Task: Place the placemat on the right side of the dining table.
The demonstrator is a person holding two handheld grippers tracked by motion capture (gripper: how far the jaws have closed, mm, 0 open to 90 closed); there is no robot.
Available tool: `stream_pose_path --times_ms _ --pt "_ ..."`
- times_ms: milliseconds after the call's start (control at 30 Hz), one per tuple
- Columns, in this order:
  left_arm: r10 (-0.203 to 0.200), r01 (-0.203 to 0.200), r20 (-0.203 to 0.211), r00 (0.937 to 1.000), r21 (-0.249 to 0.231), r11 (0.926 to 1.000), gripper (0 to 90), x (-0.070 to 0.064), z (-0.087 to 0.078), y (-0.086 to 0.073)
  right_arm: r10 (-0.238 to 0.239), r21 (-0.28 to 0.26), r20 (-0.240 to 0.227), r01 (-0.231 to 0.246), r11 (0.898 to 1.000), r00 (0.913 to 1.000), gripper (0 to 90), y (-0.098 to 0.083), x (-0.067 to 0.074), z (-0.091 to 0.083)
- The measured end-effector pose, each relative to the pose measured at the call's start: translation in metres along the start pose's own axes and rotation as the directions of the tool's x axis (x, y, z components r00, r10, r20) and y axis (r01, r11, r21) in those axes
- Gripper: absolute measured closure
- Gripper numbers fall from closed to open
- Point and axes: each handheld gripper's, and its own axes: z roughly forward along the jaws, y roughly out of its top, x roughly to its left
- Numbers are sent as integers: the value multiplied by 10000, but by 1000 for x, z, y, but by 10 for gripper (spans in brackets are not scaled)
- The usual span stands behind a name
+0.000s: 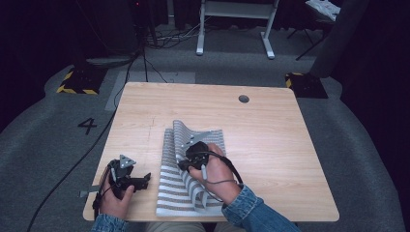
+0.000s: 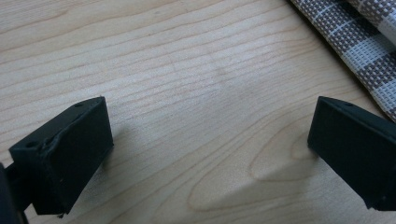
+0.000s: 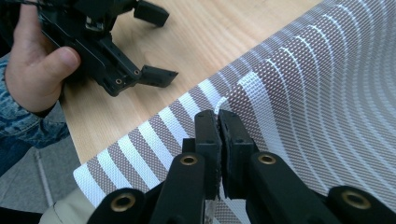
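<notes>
Striped placemat (image 1: 169,191) of woven grey-and-white mesh lies on the near half of the wooden table (image 1: 270,140), its front edge at the table's near edge, just left of the middle. I have my right gripper (image 3: 218,122) clamped on it: in the right gripper view the two black jaws stand pressed together with a thin edge of the weave pinched between them, and the mesh beyond bows upward in a curve. From the high view, a strip of the mat rises off the flat part as a raised flap running from the near edge toward the far one, with my right hand (image 1: 212,169) over it. I read this as a fold in hand: the grasp is made and the edge is lifted, but the flap is not yet carried across or laid down, so the folding itself and any smoothing afterwards are what is left. The mat's long axis runs from me toward the far side of the table, and its stripes cross that axis, left to right; on the lifted part the stripes bend with the curl. My left gripper (image 1: 126,178) rests on the table near the front left corner, just beside the mat's left edge without touching it, its jaws spread wide with only bare wood between them, and a corner of the weave at the upper right of its own view. Beyond the table there is grey carpeted floor (image 1: 58,135) with a number four marked on it.
</notes>
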Motion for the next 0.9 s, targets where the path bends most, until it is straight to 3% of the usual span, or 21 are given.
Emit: stream_pose_path --times_ms 33,100,233,400,533,900 --pt "18 -18 -32 10000 -8 10000 1 0 0 0 0 0 0 0 10000 10000 875 0 0 0" --pt "30 -30 -59 10000 1 10000 1 0 0 0 105 -206 263 -100 9997 9996 876 0 -3 -19" --pt "44 -44 -21 10000 -21 10000 1 0 1 1 267 -446 462 -246 9987 9986 878 0 -8 -34" --pt "73 -73 2 10000 7 10000 1 1 1 1 493 -874 809 -422 9953 9955 880 -1 -20 -67" --pt "25 -25 19 10000 -4 10000 1 1 1 2 550 -1025 962 -451 9937 9938 880 -2 -25 -82" --pt "52 -52 4 10000 9 10000 1 1 1 1 823 -1768 1918 -480 9831 9780 882 -7 -53 -142"
